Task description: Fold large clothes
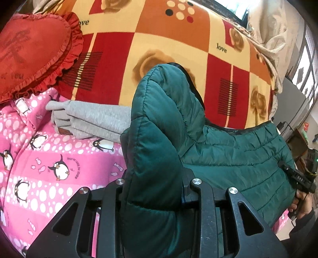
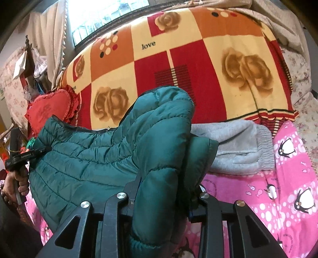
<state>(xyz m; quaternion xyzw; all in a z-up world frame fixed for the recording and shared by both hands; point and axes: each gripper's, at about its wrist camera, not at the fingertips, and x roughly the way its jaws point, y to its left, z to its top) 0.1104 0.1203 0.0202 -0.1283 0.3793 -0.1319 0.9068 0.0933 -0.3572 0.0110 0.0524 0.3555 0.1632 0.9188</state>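
1. We see the checkered red, orange and cream rose-print blanket (image 2: 198,59) on the bed, reading "love".
2. Nearer lies the pink penguin-print fleece cover (image 1: 49,158).
3. On it, the dark green quilted puffer jacket (image 2: 89,158) hides our fingertips.
4. The left gripper (image 1: 153,190) and right gripper (image 2: 165,198) each clench jacket folds.
5. Behind sit folded grey sweatpants (image 2: 238,146) and a red heart-shaped frilled pillow (image 1: 33,51).

Bright daylight through a barred window (image 2: 103,17) behind the bed, beside a pale curtain (image 2: 53,39). Checked rose blanket (image 2: 198,59) across the mattress, pink penguin cover (image 2: 288,188) in front.
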